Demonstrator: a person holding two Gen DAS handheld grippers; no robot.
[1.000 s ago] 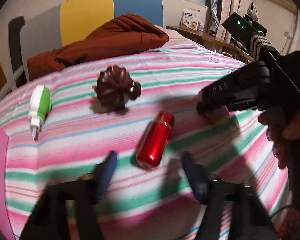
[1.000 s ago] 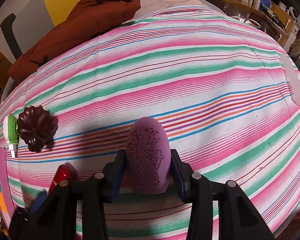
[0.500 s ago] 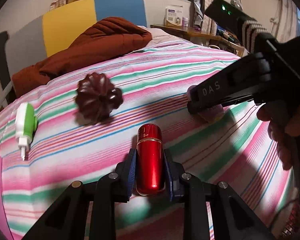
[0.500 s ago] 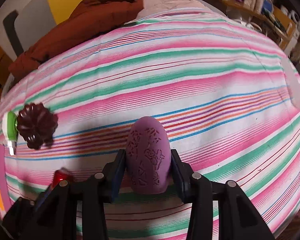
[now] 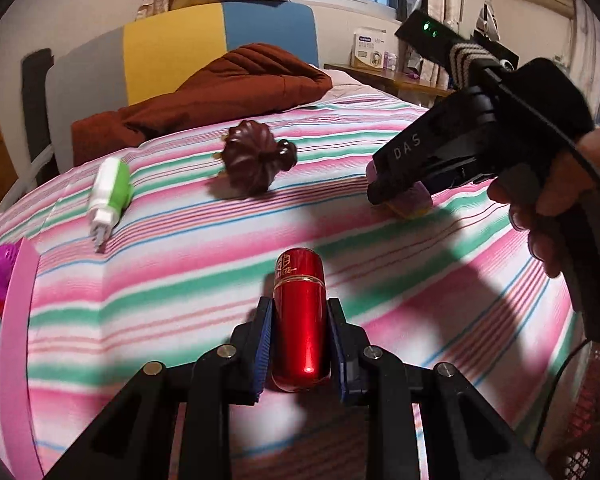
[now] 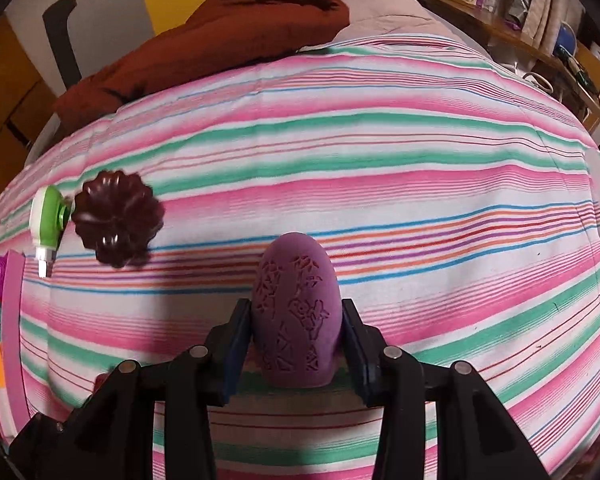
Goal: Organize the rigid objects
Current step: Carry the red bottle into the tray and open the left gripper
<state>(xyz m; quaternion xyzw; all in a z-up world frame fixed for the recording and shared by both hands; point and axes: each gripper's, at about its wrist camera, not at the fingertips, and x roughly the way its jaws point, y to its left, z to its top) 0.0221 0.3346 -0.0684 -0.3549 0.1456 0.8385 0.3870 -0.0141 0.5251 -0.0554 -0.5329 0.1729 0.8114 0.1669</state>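
The left claw point(image 5: 300, 336) is clamped on the red capsule point(image 5: 300, 320) and the right claw point(image 6: 296, 328) on the purple egg point(image 6: 296, 312), both above the striped bed point(image 6: 380, 160).

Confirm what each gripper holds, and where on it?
Left gripper: red capsule, clamped across its lower body. Right gripper: purple egg, clamped across its sides.
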